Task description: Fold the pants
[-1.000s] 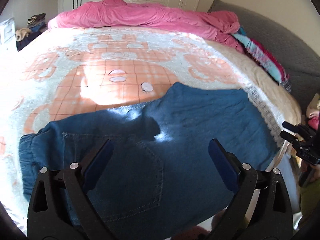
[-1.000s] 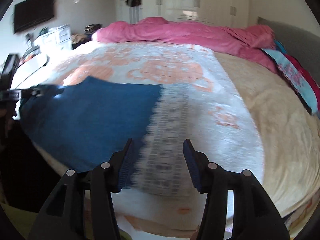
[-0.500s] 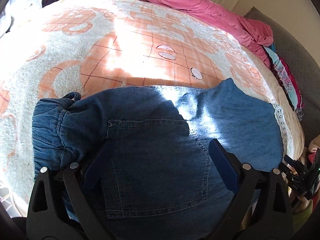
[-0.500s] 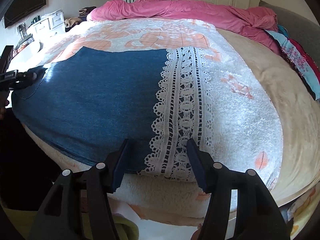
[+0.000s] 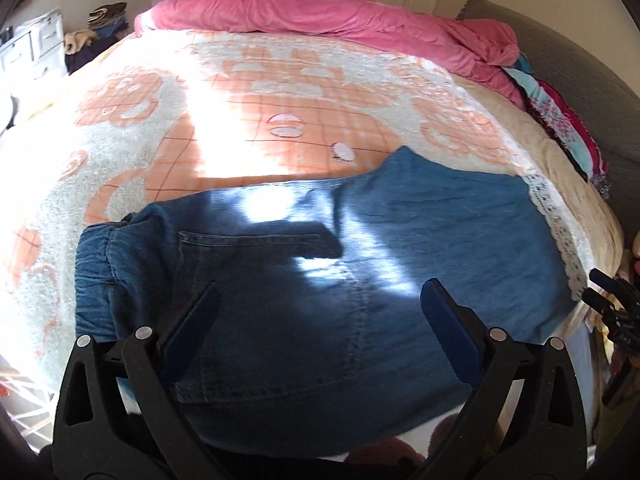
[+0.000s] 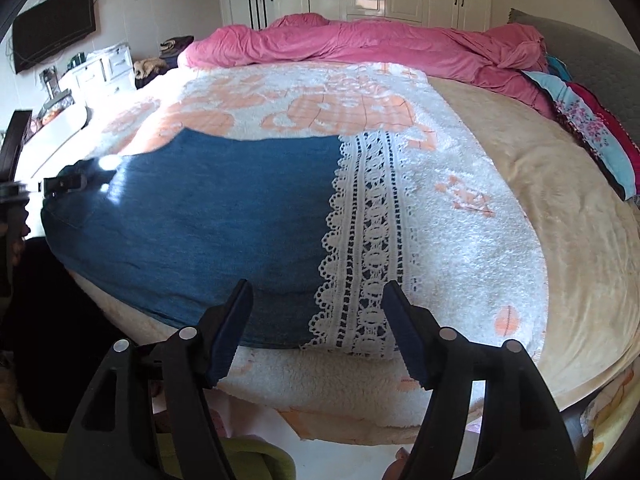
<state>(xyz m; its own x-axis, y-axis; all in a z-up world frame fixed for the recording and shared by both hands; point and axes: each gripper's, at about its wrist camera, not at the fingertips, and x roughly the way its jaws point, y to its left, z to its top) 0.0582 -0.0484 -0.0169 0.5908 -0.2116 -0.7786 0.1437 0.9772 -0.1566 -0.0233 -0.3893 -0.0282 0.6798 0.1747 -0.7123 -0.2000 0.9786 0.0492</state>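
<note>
Denim pants (image 5: 420,248) flat on bed (image 6: 500,240). Left gripper (image 5: 318,320) wide, empty; right gripper (image 6: 316,320) jaws just opening, empty. Judged pre-fold; next, grasp lace hem (image 6: 372,240).

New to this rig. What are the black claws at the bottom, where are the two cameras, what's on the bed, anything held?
No robot arm: a person carries a two-finger gripper in each hand, each with a fisheye camera looking along its fingers. The claws are those fingers. The left gripper hovers open over the waistband end of the blue denim pants. The right gripper, whose jaws have just been opening, is at the lace hem. The pants lie flat on an orange-and-white blanket, with a pink duvet behind. Nothing is held.
</note>
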